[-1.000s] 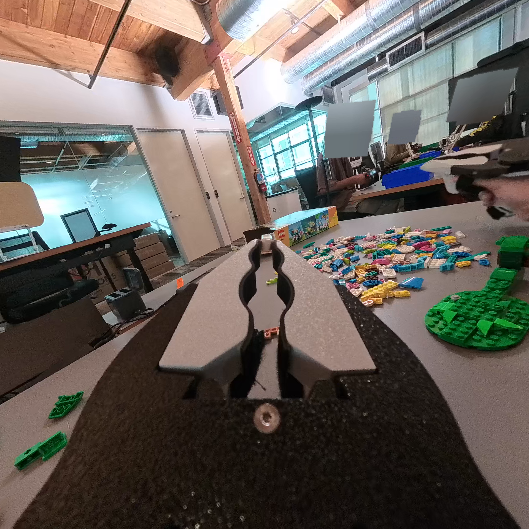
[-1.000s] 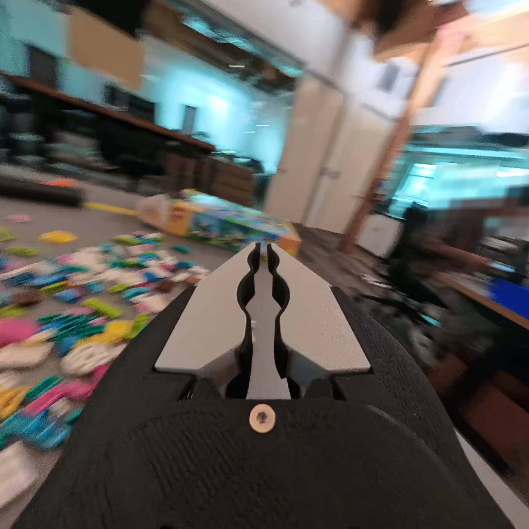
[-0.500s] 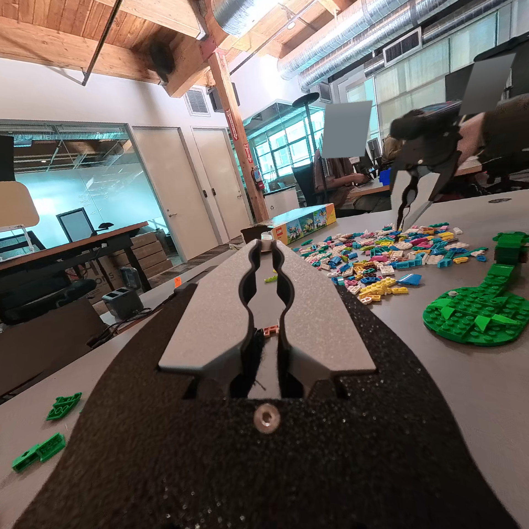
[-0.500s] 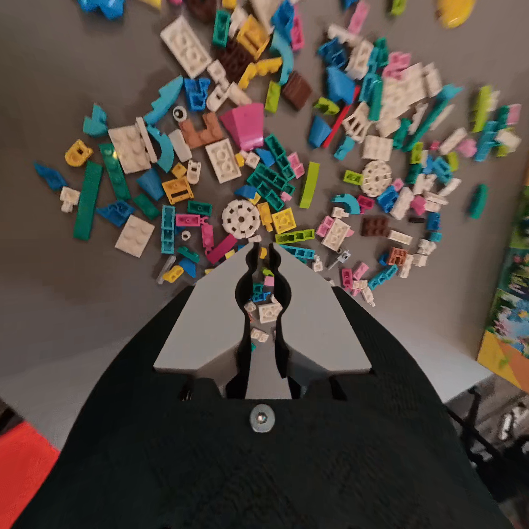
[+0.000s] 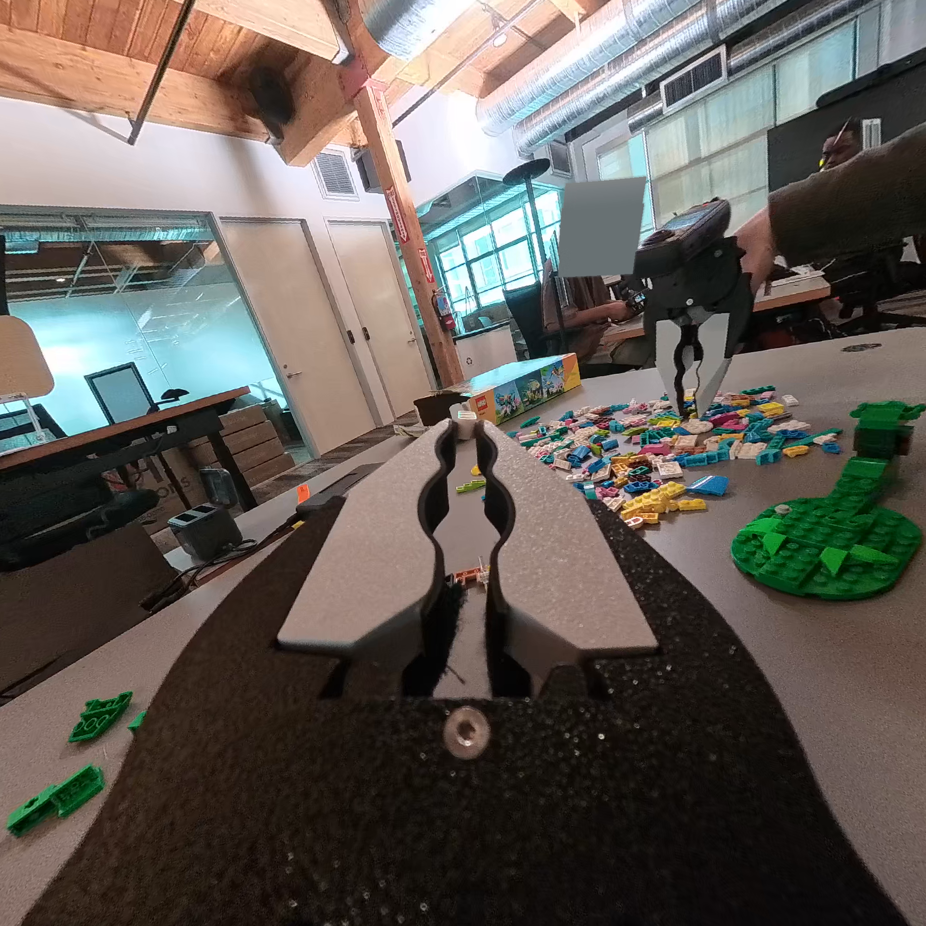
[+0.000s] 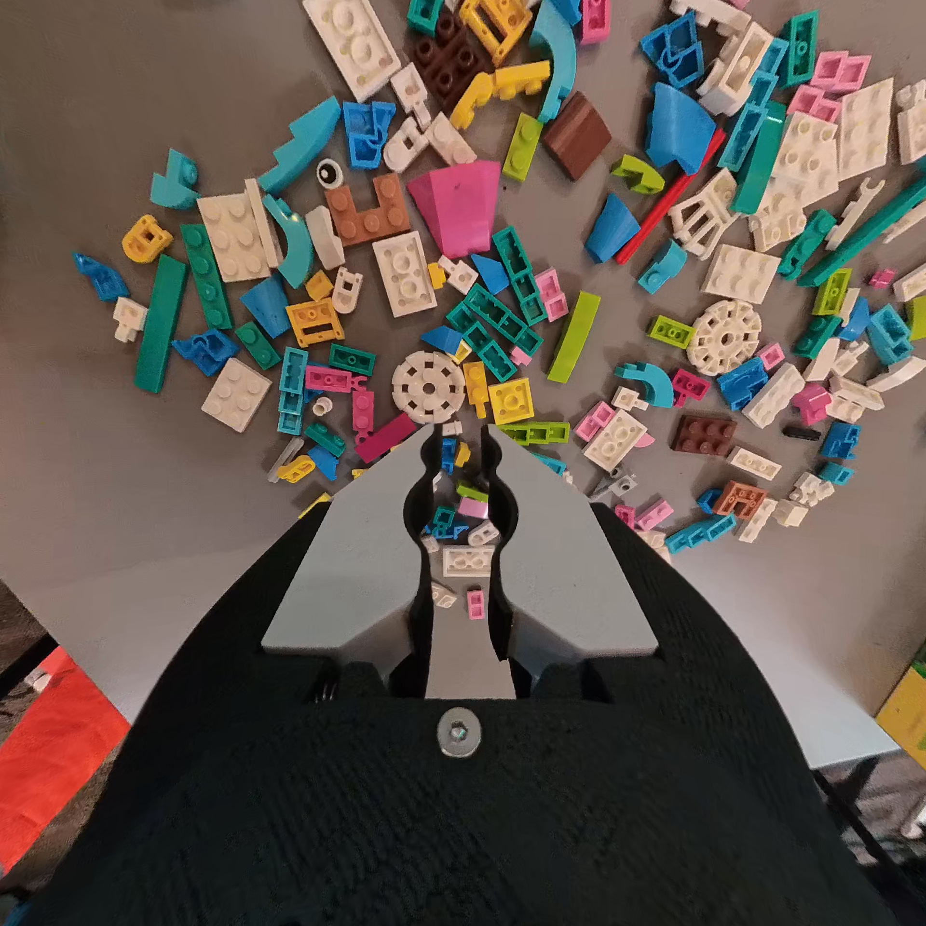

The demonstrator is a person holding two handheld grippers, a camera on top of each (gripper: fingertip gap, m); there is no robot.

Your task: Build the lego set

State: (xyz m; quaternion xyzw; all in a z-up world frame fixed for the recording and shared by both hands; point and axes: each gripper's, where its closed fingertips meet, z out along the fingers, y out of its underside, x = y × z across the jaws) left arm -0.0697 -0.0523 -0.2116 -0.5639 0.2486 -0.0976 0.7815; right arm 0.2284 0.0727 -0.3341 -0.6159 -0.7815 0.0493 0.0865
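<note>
My left gripper [image 5: 463, 426] lies low over the grey table [image 5: 751, 701], its jaws nearly closed on a small white piece [image 5: 463, 420] at the tips. A green round baseplate [image 5: 827, 546] with a green stem build [image 5: 882, 436] sits to its right. My right gripper [image 6: 459, 427] points straight down into the pile of loose coloured bricks [image 6: 501, 300], jaws slightly apart and empty. A small white piece [image 6: 452, 427] and a blue piece [image 6: 448, 451] lie between its tips, next to a white round plate [image 6: 428, 388]. The right gripper also shows in the left wrist view [image 5: 689, 403].
The Lego box [image 5: 526, 391] lies at the table's far edge behind the pile. Loose green pieces [image 5: 100, 709] lie at the near left. A small orange piece [image 5: 468, 573] lies under my left fingers. People sit at desks behind. The table edge [image 6: 751, 726] is close below the right gripper. Left tips to right tips: about 35 cm. My left tips are roughly 20 cm from the green round baseplate [image 5: 827, 546].
My right gripper swung from level to pointing down, dropped closer to the brick pile and opened its jaws a little. My left gripper has barely moved.
</note>
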